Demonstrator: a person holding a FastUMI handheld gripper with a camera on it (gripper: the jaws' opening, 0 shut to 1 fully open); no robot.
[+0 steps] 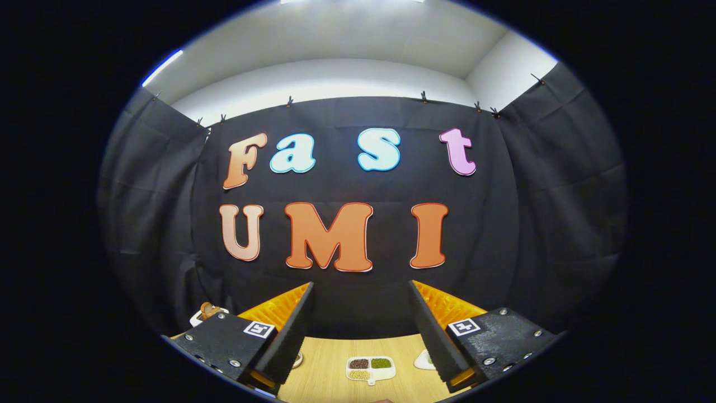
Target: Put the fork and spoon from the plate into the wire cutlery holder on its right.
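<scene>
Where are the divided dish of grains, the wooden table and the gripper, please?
divided dish of grains (370,368): gripper view, centre of the dish.
wooden table (330,358): gripper view, bare top.
gripper (361,291): gripper view, midway between its open fingertips.

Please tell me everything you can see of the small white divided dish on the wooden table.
The divided dish is small, white, with rounded corners and a short tab at its near edge. Its three compartments hold dark brown, green and pale yellowish grains or beans. It lies flat on the light wooden table, between the open fingers of the gripper in this view. Nothing touches it but the table.
</scene>
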